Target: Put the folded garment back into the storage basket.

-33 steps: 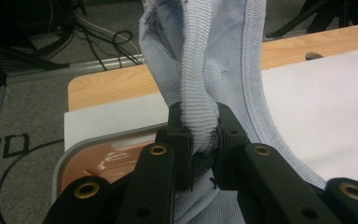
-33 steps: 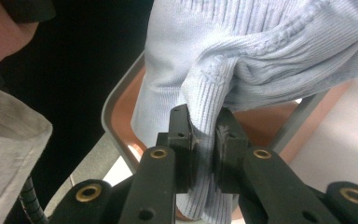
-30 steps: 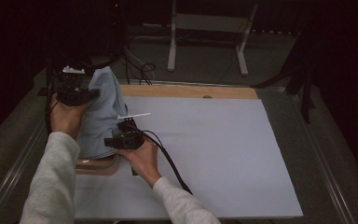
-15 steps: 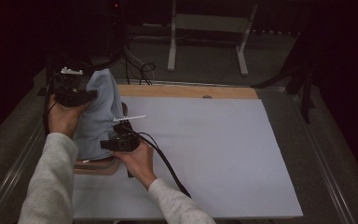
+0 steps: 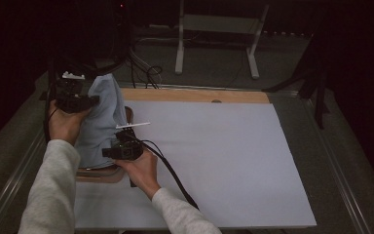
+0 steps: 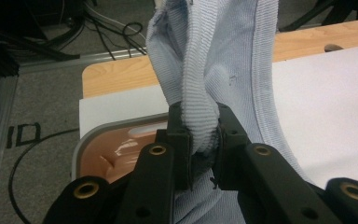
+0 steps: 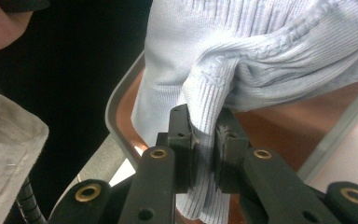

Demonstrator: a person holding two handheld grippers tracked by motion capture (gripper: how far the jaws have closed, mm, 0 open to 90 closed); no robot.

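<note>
Table came first as the biggest thing, covered with a white sheet, with a strip of bare wood along its far edge. At its left side sat a tray with a grey rim and a shiny brown inside. Over the tray hung the light blue knit garment, held up off the table by both grippers. It was soft and ribbed, with thin lines running along the cloth. In the left gripper view a thicker band ran down its edge like a hem, and the cloth was bunched and twisted into folds where it was pinched. In the right gripper view the knit showed wider ribs and puckered where it was gathered. The upper end of the garment was up high at the far left, and the lower end drooped down into the tray.

The left gripper was nearly closed, its two black jaws squeezing a thick fold of the blue cloth. The right gripper was also nearly closed, pinching a ribbed fold near the bottom of the garment, just above the tray. A small white stick poked out beside the right gripper in the high view.
</note>
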